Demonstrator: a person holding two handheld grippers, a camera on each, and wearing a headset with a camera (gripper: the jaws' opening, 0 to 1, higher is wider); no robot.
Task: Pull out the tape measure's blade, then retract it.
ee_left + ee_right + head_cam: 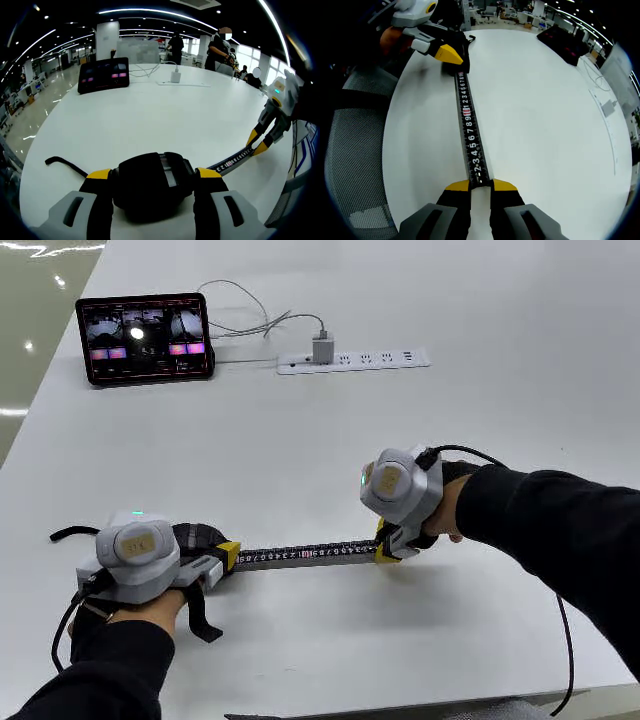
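Note:
A black tape measure case [150, 182] sits between the yellow-tipped jaws of my left gripper [215, 560], which is shut on it near the table's front left. Its black blade [305, 554] with white numbers lies flat on the table, running right to my right gripper [388, 546]. In the right gripper view, the blade [469, 135] runs from the case straight down to my right gripper [480, 186], whose yellow tips are shut on the blade's end. A black wrist strap [62, 163] trails left of the case.
On the white table [420, 440], a tablet [146, 336] stands at the far left with a white power strip [352, 361] and cables beside it. A mesh chair [355, 165] stands off the table's near edge. People stand beyond the far edge.

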